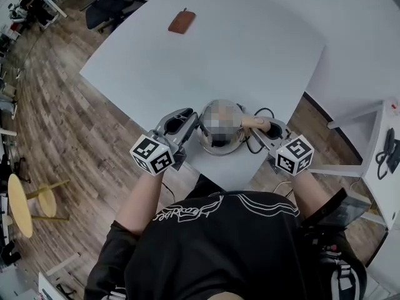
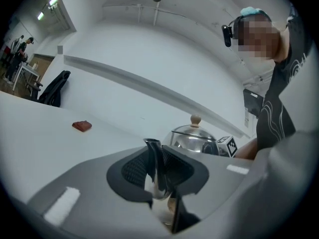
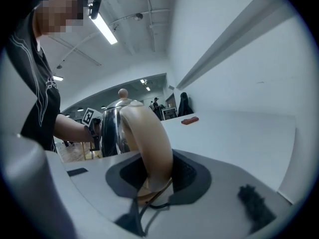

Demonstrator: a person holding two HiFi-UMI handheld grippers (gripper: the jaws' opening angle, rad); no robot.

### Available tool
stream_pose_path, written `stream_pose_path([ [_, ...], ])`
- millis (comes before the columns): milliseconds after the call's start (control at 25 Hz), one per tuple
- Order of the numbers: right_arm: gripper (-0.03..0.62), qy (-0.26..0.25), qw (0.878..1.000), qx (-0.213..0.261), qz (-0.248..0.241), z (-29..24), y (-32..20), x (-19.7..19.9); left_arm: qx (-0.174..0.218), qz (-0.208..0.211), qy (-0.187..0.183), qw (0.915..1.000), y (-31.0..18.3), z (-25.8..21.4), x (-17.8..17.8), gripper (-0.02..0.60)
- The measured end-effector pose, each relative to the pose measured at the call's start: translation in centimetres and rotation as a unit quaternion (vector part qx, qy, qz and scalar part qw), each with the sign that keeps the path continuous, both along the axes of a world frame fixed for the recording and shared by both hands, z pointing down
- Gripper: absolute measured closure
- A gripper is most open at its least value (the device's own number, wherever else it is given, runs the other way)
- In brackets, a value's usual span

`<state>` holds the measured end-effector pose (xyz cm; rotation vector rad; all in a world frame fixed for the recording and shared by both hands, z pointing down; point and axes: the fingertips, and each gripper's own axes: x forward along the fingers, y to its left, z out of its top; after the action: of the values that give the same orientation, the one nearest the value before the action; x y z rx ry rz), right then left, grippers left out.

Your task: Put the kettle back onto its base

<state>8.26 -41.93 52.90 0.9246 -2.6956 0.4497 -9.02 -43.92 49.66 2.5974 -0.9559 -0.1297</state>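
Observation:
A shiny steel kettle (image 1: pixel 219 145) with a wooden lid knob (image 2: pixel 195 119) stands at the near edge of the white table (image 1: pixel 250 49). My left gripper (image 1: pixel 190 122) is shut on its thin spout (image 2: pixel 155 166), which runs up between the dark pads. The kettle's curved tan handle (image 3: pixel 148 138) fills the gap of my right gripper (image 1: pixel 267 130), which is shut on it. A black cord (image 1: pixel 255 146) loops beside the kettle. I cannot make out the base; the kettle's body and the grippers hide what lies under it.
A small brown pouch (image 1: pixel 182 22) lies far off on the table. Black office chairs (image 1: pixel 109 5) stand beyond the table's left corner. A white shelf unit (image 1: pixel 384 161) is at the right, a yellow stool (image 1: pixel 22 205) at the left on the wooden floor.

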Motion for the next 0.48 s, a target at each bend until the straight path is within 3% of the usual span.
stream_pose_path([
  [280, 0.485, 0.005, 1.0, 0.001, 0.016, 0.9, 0.3, -0.2, 0.029, 0.0, -0.015, 0.9995, 0.6, 0.1, -0.1, 0.52],
  [480, 0.485, 0.024, 1.0, 0.008, 0.018, 1.3, 0.1, -0.3, 0.019, -0.003, -0.017, 0.9997, 0.6, 0.8, -0.2, 0.518],
])
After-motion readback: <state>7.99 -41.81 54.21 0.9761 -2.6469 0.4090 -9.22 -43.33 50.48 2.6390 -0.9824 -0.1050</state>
